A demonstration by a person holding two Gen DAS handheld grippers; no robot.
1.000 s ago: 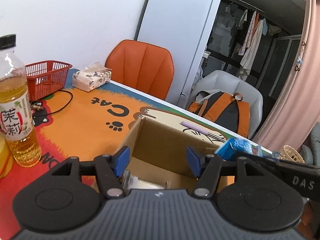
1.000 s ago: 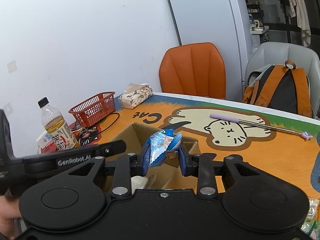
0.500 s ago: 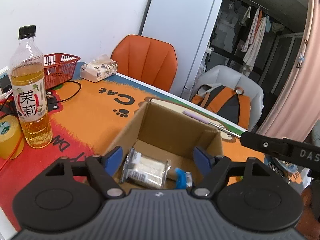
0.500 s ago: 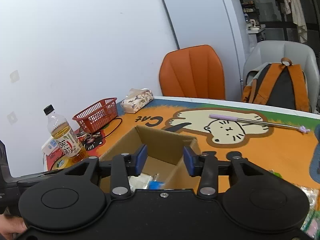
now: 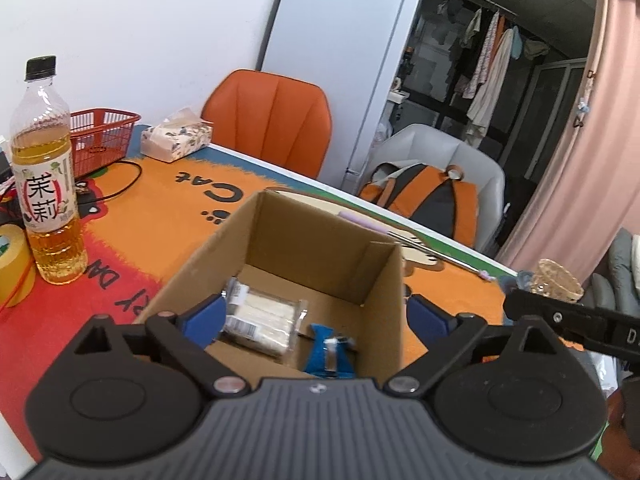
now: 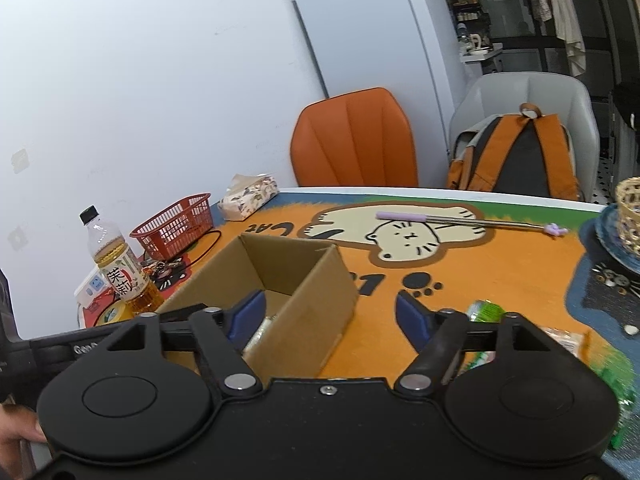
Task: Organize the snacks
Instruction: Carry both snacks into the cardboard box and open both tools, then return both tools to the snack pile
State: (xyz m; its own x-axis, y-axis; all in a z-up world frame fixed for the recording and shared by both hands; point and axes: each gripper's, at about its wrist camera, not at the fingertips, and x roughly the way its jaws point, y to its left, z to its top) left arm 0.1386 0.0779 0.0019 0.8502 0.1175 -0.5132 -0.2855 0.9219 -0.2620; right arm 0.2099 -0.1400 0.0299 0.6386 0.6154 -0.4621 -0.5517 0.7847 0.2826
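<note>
An open cardboard box (image 5: pixel 304 240) stands on the orange cat-print mat. Inside it lie a clear pack of white wafers (image 5: pixel 262 318) and a blue snack packet (image 5: pixel 330 354). My left gripper (image 5: pixel 316 314) is open and empty, held above the box's near side. My right gripper (image 6: pixel 330 314) is open and empty, over the box's right wall (image 6: pixel 316 304). Loose snacks lie right of it: a green packet (image 6: pixel 486 311) and an orange-toned packet (image 6: pixel 564 338).
A tea bottle (image 5: pixel 46 192), yellow tape roll (image 5: pixel 12 264), red basket (image 5: pixel 100 140) and tissue box (image 5: pixel 176 140) stand at the left. A purple-handled stick (image 6: pixel 472 222) and woven cup (image 6: pixel 628 208) lie far right. Orange chair (image 6: pixel 354 140) and backpack (image 6: pixel 516 156) stand behind the table.
My right gripper opened and dropped the blue packet into the box, then drew back to the right. My left gripper rose and now looks down into the box.
</note>
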